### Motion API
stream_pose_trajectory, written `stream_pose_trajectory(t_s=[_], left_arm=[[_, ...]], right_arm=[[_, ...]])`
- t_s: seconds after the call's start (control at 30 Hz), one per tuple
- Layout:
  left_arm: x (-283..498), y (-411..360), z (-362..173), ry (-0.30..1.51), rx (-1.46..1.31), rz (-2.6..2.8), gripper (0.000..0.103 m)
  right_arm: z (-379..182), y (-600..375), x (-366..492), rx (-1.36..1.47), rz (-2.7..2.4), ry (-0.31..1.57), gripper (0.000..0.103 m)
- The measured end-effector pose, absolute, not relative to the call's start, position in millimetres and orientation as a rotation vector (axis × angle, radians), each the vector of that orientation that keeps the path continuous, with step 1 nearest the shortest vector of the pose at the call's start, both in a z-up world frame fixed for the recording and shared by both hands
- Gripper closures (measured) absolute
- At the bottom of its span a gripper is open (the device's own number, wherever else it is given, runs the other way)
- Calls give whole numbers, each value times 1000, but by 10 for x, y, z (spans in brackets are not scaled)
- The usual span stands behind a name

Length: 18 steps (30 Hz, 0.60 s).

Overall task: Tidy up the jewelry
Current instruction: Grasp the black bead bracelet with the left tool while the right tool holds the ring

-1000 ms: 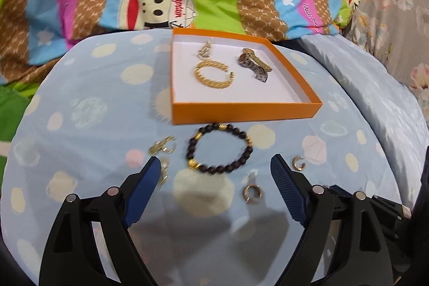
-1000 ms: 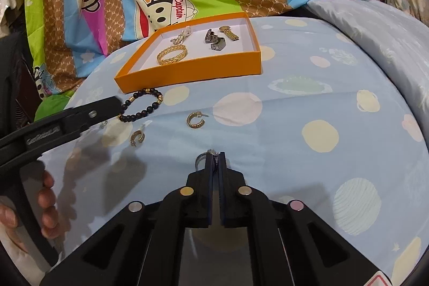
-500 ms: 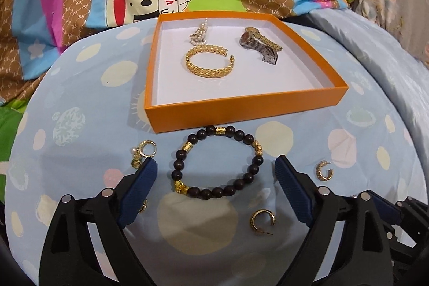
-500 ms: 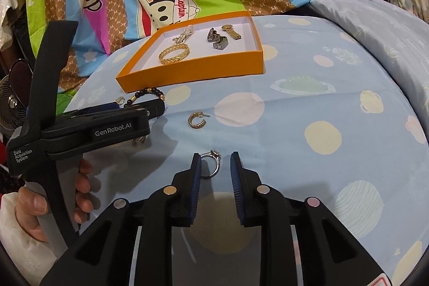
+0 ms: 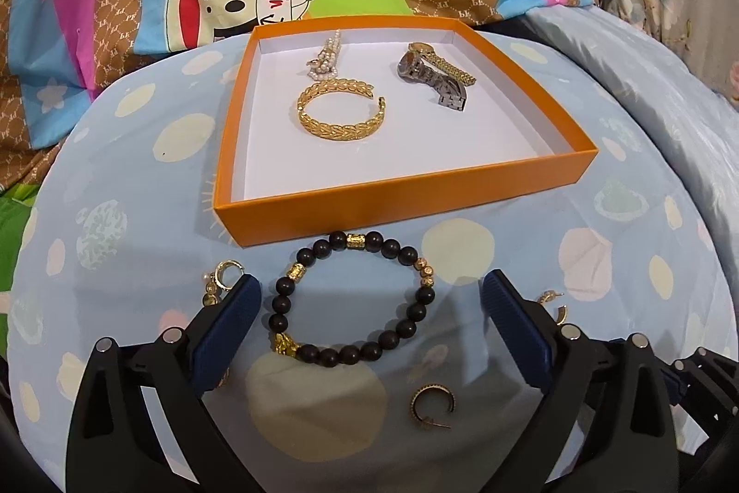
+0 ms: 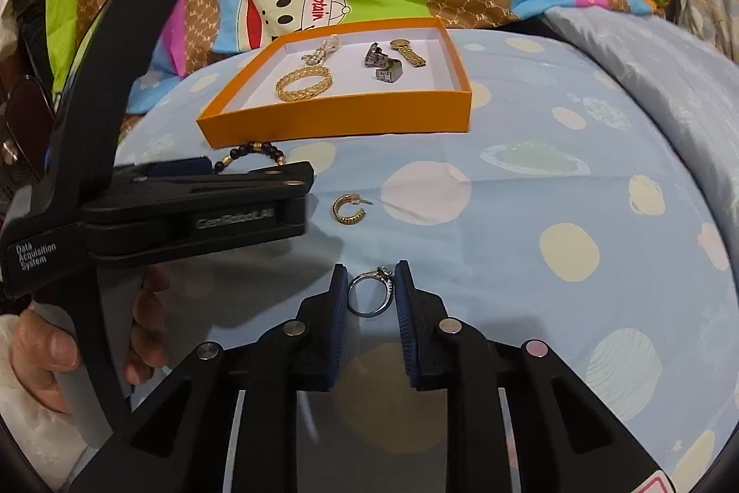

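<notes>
Left wrist view: beaded bracelet (image 5: 353, 299) lies flat on the spotted sheet (image 5: 138, 216), just short of the near wall of the orange box (image 5: 406, 197) and directly ahead of the left gripper (image 5: 367, 308). The jaws are opening and stand wide, one pad on either side of the loop, touching neither side; its widest span runs across the gap. Right wrist view: silver ring (image 6: 369, 292) lies flat between the fingers of the right gripper (image 6: 369, 294), stone end away from the camera. These jaws are closing; the pads look just beside the band, contact uncertain. Each hand is nearest its own item. Box holds a gold bangle (image 5: 341, 109), a watch (image 5: 434, 75) and a pearl piece (image 5: 327, 54).
</notes>
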<state>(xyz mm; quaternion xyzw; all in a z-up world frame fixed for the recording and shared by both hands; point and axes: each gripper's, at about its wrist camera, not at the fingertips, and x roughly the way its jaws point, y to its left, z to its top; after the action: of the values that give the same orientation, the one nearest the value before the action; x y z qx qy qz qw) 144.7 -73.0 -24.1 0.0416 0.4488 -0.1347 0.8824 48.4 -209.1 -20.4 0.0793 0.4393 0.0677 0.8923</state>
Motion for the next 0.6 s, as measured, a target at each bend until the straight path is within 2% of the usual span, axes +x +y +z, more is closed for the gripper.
stream_pose_trajectory(t_s=[0.13, 0.37, 0.43, 0.5, 0.6], left_arm=[[1463, -711, -238, 935, 70, -275, 10], [1431, -756, -210, 901, 101, -274, 39], [1406, -759, -202, 896, 98, -286, 43], [1375, -753, -186, 887, 89, -302, 57], [1339, -749, -175, 888, 75, -330, 68]], right_arm=[[-199, -2108, 475, 171, 135, 906, 84], [-200, -2150, 480, 200, 146, 904, 84], [-200, -2154, 481, 205, 148, 904, 84], [-199, -2163, 484, 211, 150, 904, 84], [-188, -2178, 484, 216, 151, 900, 84]])
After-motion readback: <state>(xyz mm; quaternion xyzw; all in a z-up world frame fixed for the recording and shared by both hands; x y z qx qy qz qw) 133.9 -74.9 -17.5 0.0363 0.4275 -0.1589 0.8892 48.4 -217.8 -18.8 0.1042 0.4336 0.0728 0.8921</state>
